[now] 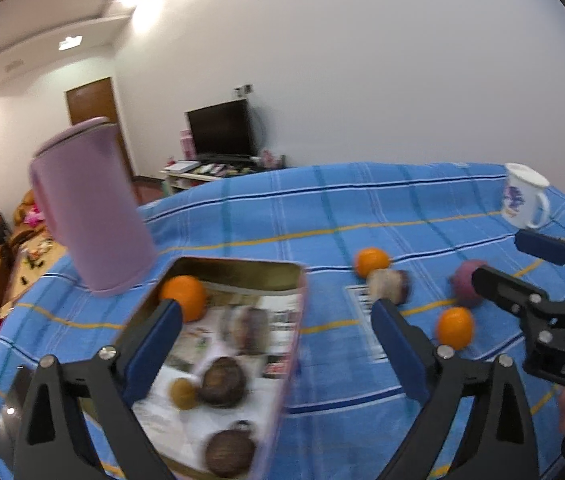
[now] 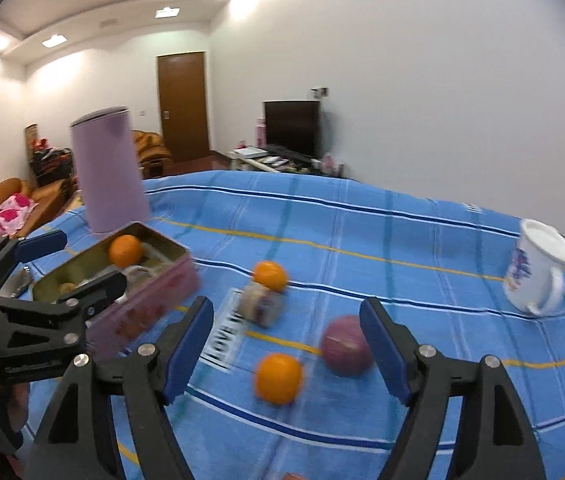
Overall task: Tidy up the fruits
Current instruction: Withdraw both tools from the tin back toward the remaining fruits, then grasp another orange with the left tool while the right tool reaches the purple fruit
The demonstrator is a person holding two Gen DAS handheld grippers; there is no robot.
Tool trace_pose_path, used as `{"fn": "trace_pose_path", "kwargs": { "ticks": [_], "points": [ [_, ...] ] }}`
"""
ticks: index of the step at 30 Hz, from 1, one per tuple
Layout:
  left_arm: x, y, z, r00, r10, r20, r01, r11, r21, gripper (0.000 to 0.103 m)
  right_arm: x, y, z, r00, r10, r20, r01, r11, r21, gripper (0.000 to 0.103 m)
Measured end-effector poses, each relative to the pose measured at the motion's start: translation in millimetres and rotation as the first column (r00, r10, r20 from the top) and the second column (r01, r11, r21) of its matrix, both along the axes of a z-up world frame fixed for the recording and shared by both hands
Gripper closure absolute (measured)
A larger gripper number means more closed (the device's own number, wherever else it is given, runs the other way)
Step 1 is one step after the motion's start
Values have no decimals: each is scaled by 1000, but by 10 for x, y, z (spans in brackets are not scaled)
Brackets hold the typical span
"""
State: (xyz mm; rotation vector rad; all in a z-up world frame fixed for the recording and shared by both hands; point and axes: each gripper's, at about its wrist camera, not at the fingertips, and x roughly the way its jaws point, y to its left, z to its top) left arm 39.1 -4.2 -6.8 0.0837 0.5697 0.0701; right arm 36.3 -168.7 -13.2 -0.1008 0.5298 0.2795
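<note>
Fingers spread wide and empty, the right gripper (image 2: 286,344) frames a loose orange (image 2: 278,378), likely for the tin (image 2: 154,280); the left gripper (image 1: 278,344), equally spread, hovers over it.

tablecloth (image 2: 362,216): woven cloth, matt, blue with fine stripes
tin box (image 2: 150,304): thin metal, dull gold sheen on the inner walls, pink printed outside; glossy printed paper lines the bottom
canister (image 1: 90,208): smooth, satin lilac finish; material cannot be told
mug (image 2: 534,268): glossy white glaze or enamel with a printed motif
oranges (image 2: 278,378): peel looks smooth with a slight shine, blurred
purple fruit (image 2: 344,346): smooth dull skin
left gripper (image 1: 278,344): matt black plastic with bright metal screw heads
right gripper (image 2: 286,350): matt black plastic frame too, blue pads (image 2: 382,354) matt, rubbery
door (image 2: 181,106): brown wood, low sheen
</note>
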Motion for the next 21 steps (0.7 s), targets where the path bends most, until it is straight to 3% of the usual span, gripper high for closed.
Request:
{"fn": "trace_pose_path", "kwargs": {
  "ticks": [8, 13, 21],
  "points": [
    [98, -573, -162, 985, -154, -73, 150, 987, -50, 6, -26, -569, -81, 987, -158, -34, 159, 987, 18, 26],
    [193, -879, -256, 970, -219, -108, 215, 975, -55, 7, -35, -773, -107, 978, -202, -46, 204, 978, 45, 26],
    [440, -1046, -460, 932, -297, -208, 268, 951, -158, 22, -41, -856, -157, 975, -214, -59, 216, 975, 49, 25]
  ]
}}
